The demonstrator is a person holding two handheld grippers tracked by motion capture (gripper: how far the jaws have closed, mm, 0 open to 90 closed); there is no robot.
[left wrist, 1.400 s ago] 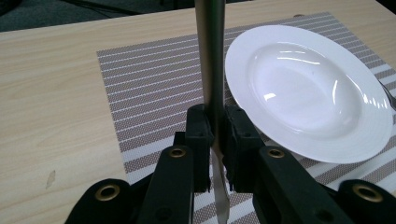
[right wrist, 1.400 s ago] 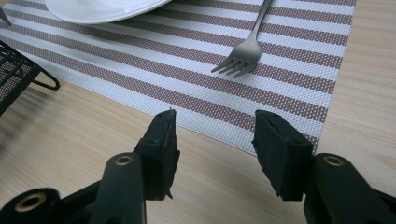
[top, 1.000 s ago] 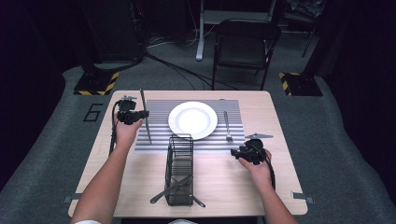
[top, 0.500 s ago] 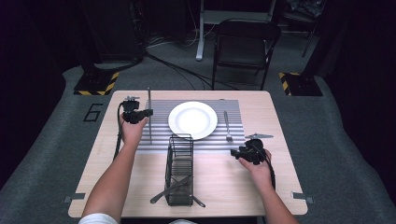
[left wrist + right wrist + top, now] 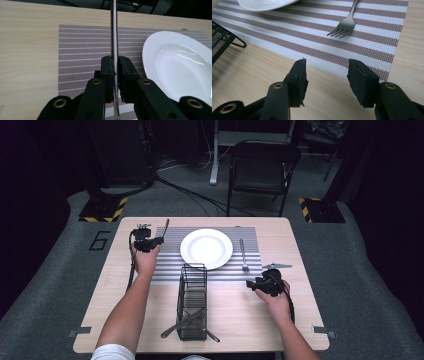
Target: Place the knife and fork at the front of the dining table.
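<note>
Pale wood-grain table (image 5: 300, 255) sitting on grey carpet in a dark room, with a black folding chair (image 5: 262, 167) behind it, cables running across the floor and yellow-and-black striped blocks (image 5: 102, 210) off to either side. A striped woven placemat (image 5: 250, 232) lies across the far half of the table with a round white plate (image 5: 206, 248) in the middle of it.

From the high view you get the whole layout – a fork (image 5: 243, 255) on the mat right of the plate, a black wire caddy (image 5: 192, 302) nearer the person with cutlery poking out of its low end. The left gripper (image 5: 146, 242) is held over the mat's left edge, the right gripper (image 5: 264, 284) hovers above bare wood at the mat's near right corner.

The left gripper view gives what the overhead can't: both pads are clamped tight on a slim, shiny metal utensil handle (image 5: 114, 32), which rises straight up between them, just left of the glossy plate rim (image 5: 150, 47) – which utensil it is I can't tell.

The right gripper view shows its matte black jaws standing apart with nothing between them, the mat's mesh weave close up and the fork tines (image 5: 342, 28) pointing at the camera.
</note>
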